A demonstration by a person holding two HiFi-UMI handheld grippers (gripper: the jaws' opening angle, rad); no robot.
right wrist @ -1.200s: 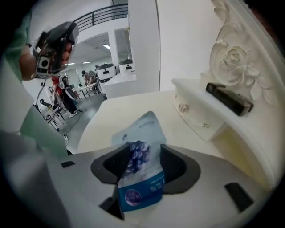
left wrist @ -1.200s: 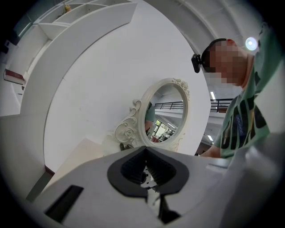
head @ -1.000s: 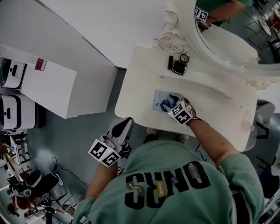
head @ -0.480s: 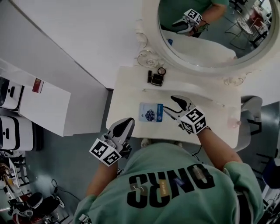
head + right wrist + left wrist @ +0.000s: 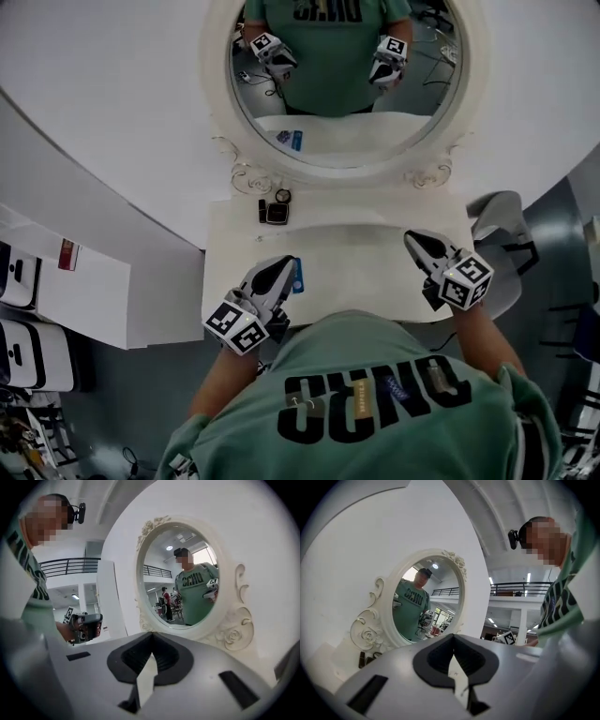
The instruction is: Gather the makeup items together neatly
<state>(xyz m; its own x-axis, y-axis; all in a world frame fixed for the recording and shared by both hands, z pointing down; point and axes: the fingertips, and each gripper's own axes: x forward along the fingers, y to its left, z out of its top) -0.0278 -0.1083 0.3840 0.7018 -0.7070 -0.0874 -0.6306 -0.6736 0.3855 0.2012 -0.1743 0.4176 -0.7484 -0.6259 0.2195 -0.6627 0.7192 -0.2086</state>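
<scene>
On the white vanity table [image 5: 361,262], a black tube [image 5: 262,210], a dark compact [image 5: 277,214] and a small round pot [image 5: 282,196] sit together at the back left, under the mirror. A blue packet [image 5: 297,275] lies near the front edge, mostly hidden by my left gripper [image 5: 284,265]. That gripper hovers over the packet with its jaws shut and nothing between them [image 5: 453,637]. My right gripper [image 5: 412,238] is raised over the table's right side. Its jaws have just been closing and now meet with nothing between them [image 5: 151,634].
A large oval mirror [image 5: 347,122] in an ornate white frame stands behind the table and reflects me and both grippers. A grey chair [image 5: 497,220] stands at the table's right end. White cabinets [image 5: 84,291] line the left.
The right gripper let go of the blue packet, lifted away to the right and closed. The left gripper rose from below the table edge to over the packet. The view tilted up to the mirror.
</scene>
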